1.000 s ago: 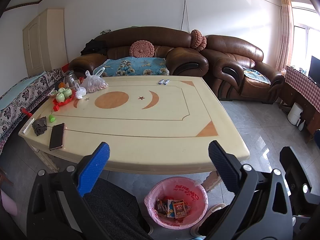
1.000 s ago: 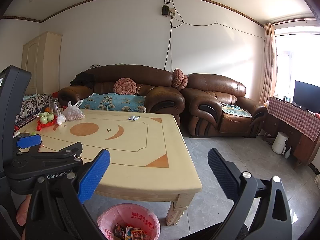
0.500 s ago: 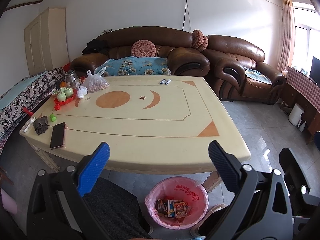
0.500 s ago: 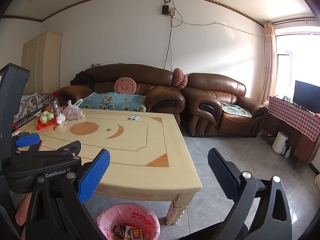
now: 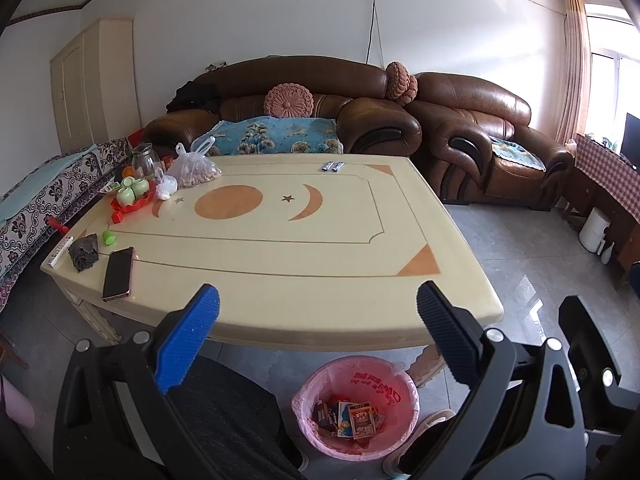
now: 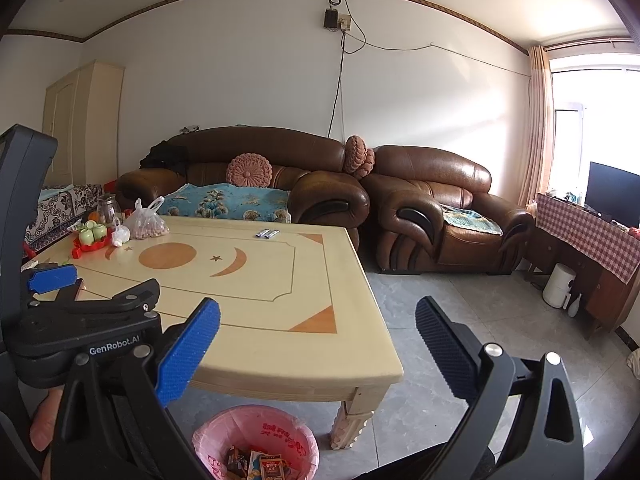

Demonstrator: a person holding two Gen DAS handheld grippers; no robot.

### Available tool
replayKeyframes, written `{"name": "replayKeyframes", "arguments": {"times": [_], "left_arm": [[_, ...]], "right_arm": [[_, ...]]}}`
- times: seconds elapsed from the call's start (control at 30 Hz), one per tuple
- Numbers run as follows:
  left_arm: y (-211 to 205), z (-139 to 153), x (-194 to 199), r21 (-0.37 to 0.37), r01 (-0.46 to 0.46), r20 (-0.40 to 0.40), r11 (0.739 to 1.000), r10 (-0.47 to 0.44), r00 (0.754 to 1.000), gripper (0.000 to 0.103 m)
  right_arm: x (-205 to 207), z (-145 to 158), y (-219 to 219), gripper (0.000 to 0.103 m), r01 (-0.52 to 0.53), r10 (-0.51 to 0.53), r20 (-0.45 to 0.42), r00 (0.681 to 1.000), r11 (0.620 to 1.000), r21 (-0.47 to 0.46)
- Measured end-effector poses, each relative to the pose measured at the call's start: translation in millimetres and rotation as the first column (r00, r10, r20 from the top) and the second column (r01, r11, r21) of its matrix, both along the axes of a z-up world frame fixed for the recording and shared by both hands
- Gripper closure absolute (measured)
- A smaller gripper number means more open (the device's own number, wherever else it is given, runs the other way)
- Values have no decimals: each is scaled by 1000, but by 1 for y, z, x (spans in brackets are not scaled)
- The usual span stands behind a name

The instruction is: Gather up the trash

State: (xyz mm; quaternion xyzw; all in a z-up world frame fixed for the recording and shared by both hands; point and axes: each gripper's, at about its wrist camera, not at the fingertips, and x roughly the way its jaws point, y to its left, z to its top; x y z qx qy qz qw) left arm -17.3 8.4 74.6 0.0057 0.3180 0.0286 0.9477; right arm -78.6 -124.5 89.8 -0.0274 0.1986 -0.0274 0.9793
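A bin with a pink liner stands on the floor under the near edge of the cream table, with several wrappers and small boxes inside. Two small silver wrappers lie at the table's far edge. A crumpled dark scrap rests near the left corner. My left gripper hovers open above the near table edge, nothing between its fingers. Open too, my right gripper hangs off the table's right corner; the left gripper's body shows at its left.
A phone, a green cap, a remote, a red tray of green cups, a glass jar and tied plastic bags crowd the table's left. Brown sofas stand behind. A white appliance is right.
Both views have shifted slightly; the table appears a little further right in the left wrist view. Both grippers stay open and empty.
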Motion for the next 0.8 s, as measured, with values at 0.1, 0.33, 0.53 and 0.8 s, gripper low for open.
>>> {"name": "replayKeyframes", "arguments": {"times": [0.1,0.33,0.53,0.8], "left_arm": [[1,0,1,4,2,-5,1000,-2,1000,6],[2,1,0,23,-5,1,1000,5,1000,6],[3,0,0,25,-5,-2,1000,5,1000,6],[3,0,1,21,0,-3,1000,0,1000,6]], "right_arm": [[0,-1,-2,7,1,-1,-2,1000,1000,3],[1,-1,-2,7,2,-2,-3,1000,1000,3],[1,-2,-3,7,4,-4,-3,1000,1000,3],[1,-2,-2,7,5,-5,-2,1000,1000,3]]}}
